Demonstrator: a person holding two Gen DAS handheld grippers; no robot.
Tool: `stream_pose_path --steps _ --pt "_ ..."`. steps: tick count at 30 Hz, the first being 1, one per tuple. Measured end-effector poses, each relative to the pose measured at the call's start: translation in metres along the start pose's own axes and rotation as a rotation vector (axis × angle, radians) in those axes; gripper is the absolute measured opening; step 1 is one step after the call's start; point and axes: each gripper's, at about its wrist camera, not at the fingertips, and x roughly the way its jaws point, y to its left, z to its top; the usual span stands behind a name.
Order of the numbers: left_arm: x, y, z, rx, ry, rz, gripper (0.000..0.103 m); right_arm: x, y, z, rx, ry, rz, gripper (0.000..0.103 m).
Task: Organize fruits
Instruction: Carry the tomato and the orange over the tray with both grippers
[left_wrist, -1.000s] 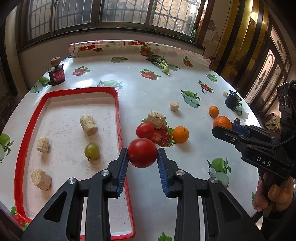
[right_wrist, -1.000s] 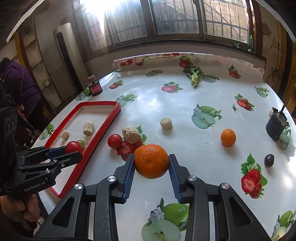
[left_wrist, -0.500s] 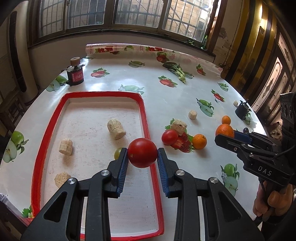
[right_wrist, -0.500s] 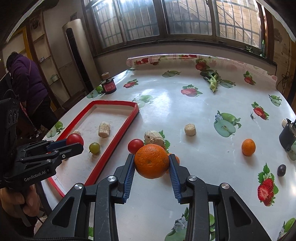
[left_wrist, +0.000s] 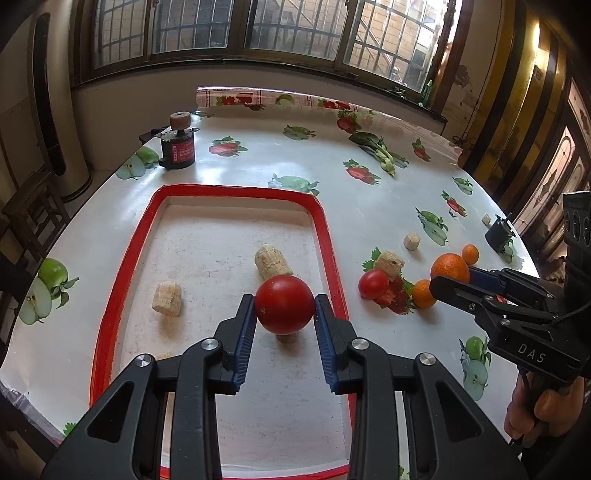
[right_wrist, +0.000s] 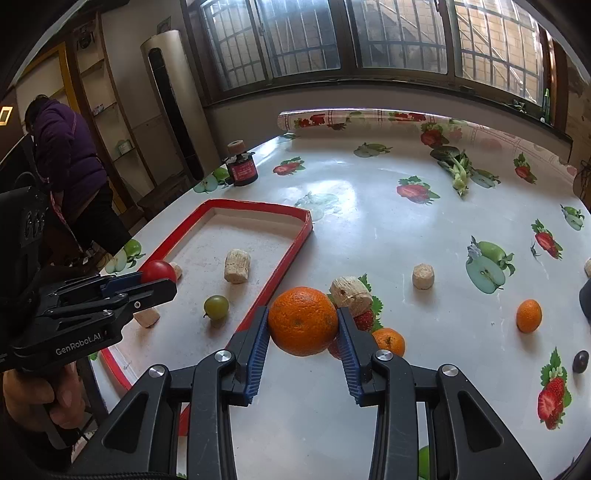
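Barred windows run behind a tabletop (left_wrist: 369, 221) covered in a white fruit-print cloth. Toward its left edge lies a red-rimmed tray (left_wrist: 325, 236) holding pale corn-cob pieces (left_wrist: 271, 260) and a green tomato (right_wrist: 216, 306). The left claw (left_wrist: 284, 317) pinches a large red tomato (left_wrist: 283, 304) above the tray's near right part. The right claw (right_wrist: 302, 330) pinches a big orange (right_wrist: 303, 320) over the tabletop just right of the tray's rim. Beyond it, near the tabletop's middle, sit a small red tomato (left_wrist: 373, 283), a small orange (right_wrist: 389, 341) and another cob piece (right_wrist: 351, 293).
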Motion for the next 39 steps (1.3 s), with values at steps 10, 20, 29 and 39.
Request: stream_pose_path --steps 10,20,29,39 --pt "0.002 0.024 0.006 -0.035 0.000 0.022 0.029 0.016 0.019 0.013 -0.026 0.007 0.031 0.037" --pt "0.011 0.053 0.024 -0.068 0.002 0.057 0.029 0.038 0.036 0.036 -0.043 0.013 0.066 0.037" --pt "0.036 0.075 0.046 -0.082 0.027 0.099 0.029 0.079 0.050 0.064 -0.057 0.041 0.090 0.037" --pt "0.084 0.091 0.059 -0.109 0.108 0.115 0.029 0.140 0.053 0.084 -0.073 0.121 0.079 0.037"
